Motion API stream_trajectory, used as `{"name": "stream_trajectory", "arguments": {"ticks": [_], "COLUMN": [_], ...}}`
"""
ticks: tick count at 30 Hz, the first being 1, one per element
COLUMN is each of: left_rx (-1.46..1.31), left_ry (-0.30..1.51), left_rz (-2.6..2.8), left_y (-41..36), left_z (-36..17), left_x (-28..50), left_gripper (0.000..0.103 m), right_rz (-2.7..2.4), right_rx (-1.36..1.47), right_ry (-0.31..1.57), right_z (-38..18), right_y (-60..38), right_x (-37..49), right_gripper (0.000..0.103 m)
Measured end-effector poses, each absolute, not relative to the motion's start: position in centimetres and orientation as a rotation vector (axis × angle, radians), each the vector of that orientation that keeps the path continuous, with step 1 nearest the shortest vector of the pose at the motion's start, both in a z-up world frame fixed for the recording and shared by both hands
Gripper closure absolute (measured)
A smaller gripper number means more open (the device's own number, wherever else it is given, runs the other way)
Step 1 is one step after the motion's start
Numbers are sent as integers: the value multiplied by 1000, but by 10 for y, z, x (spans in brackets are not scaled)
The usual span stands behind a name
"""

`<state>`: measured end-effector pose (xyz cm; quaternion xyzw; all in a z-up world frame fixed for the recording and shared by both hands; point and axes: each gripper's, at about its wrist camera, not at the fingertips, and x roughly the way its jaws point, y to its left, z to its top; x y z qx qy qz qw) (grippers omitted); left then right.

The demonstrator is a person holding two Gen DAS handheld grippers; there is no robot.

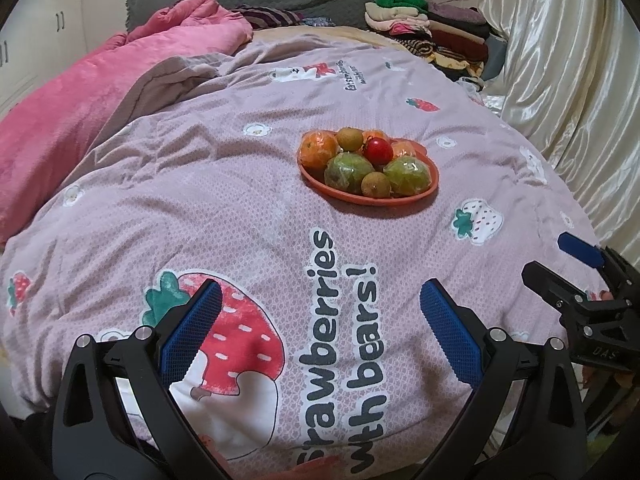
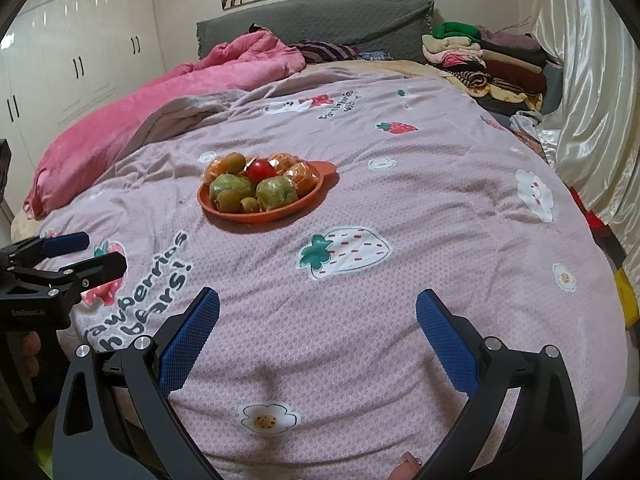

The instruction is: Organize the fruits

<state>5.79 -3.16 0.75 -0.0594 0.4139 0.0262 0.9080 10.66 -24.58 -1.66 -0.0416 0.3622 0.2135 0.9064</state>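
Observation:
An orange plate [image 1: 424, 194] [image 2: 262, 217] lies on the pink strawberry-print quilt [image 1: 248, 208] in the middle of the bed. It holds wrapped oranges [image 1: 318, 150], two wrapped green fruits [image 1: 348, 172] [image 2: 276, 194], kiwis [image 1: 375, 184] [image 2: 230, 200] and one red fruit [image 1: 378, 151] [image 2: 260, 169]. My left gripper [image 1: 320, 292] [image 2: 102, 250] is open over the quilt's near part, well short of the plate, with nothing between its fingers. To its right, my right gripper [image 2: 318, 300] [image 1: 546, 256] is open too and holds nothing.
A bunched pink blanket [image 1: 80, 92] lies along the bed's left side. Folded clothes [image 1: 432, 28] [image 2: 492, 60] are stacked at the far right by the grey headboard [image 2: 320, 24]. A shiny cream curtain [image 1: 568, 60] hangs along the right edge. White wardrobes [image 2: 72, 52] stand at left.

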Motion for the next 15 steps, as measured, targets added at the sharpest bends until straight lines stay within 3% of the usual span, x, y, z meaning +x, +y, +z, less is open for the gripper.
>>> {"name": "stream_trajectory", "arguments": {"ticks": [9, 15], "left_rx": [-153, -104], "left_ry": [766, 839], "left_rz": [99, 254], "left_y": [-5, 44], "left_z": [36, 26], "left_x": [71, 120], "left_gripper": [10, 10], "right_rz": [406, 298], "right_rx": [-70, -60], "right_ry": [758, 750], "right_z": [-29, -23], "right_y": [-255, -281], "right_x": [133, 198], "right_gripper": [5, 5]}}
